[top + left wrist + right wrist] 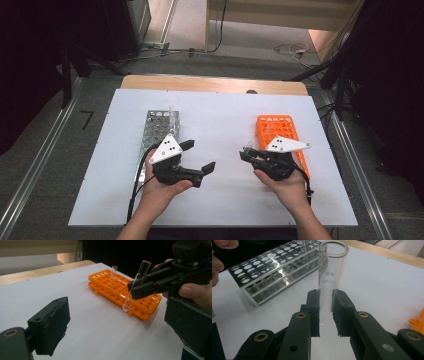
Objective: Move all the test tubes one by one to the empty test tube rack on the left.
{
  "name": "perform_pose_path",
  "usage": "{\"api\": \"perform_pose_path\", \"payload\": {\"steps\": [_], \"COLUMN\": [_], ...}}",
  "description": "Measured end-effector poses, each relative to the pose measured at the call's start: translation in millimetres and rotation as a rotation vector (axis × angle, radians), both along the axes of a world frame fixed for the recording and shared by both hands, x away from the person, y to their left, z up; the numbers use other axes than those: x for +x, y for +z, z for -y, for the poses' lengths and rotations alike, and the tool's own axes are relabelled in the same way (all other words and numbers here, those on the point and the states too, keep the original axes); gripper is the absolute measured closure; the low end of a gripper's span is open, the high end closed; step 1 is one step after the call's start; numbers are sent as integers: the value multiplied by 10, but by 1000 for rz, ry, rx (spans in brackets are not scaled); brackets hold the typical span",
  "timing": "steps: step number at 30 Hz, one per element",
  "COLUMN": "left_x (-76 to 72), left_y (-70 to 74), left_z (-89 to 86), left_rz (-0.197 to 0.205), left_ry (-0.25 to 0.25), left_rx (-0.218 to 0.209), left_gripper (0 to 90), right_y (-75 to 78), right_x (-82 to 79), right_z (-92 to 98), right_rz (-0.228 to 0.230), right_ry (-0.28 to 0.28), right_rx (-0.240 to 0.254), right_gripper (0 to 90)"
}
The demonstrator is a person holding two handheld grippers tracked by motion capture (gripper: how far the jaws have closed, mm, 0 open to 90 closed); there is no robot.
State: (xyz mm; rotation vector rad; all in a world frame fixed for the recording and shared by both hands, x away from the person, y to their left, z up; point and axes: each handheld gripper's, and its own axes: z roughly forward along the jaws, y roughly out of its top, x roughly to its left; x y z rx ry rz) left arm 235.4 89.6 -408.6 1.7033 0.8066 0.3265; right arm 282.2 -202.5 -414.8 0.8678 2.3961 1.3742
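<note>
Tube [331,277] is clamped between the right gripper [326,312] jaws, pinched about mid-length, mouth up past the fingertips, rounded bottom hanging below them and off the sheet [220,130]. In the left gripper view the tube [135,287] leans, mouth tipped away from the orange rack [125,293], bottom hovering just beside that rack's near edge. The left gripper [196,157] is spread wide with nothing between its jaws, facing the tube across bare sheet; the steel rack [274,272] sits behind it, and from the right gripper it lies ahead and to the left. My read is a handover or a transfer toward the steel rack (can't tell which from one frame). Either way: keep the grip firm but don't squeeze harder, glass on hard pads will slip or crack. Straighten the tube to vertical before any hole, since the tilt will catch the rim. If the left gripper takes it, close on the free glass above the right jaws, not below, and let the right release only once the left has closed. One more tube [113,272] stands in the orange rack beyond the held one, so lift clear before swinging across. Go slow over the gap, as the bottom end rides close to the sheet.
</note>
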Motion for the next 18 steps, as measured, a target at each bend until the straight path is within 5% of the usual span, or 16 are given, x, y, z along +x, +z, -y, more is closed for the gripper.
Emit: {"api": "perform_pose_path", "payload": {"steps": [18], "left_x": [-67], "left_y": [23], "left_z": [176], "left_rz": [12], "left_ry": [-46], "left_rx": [-9], "left_gripper": [341], "right_y": [-27], "right_x": [-204], "right_z": [-363], "right_rz": [-3], "right_ry": [129], "right_rx": [-25], "right_gripper": [741]}}
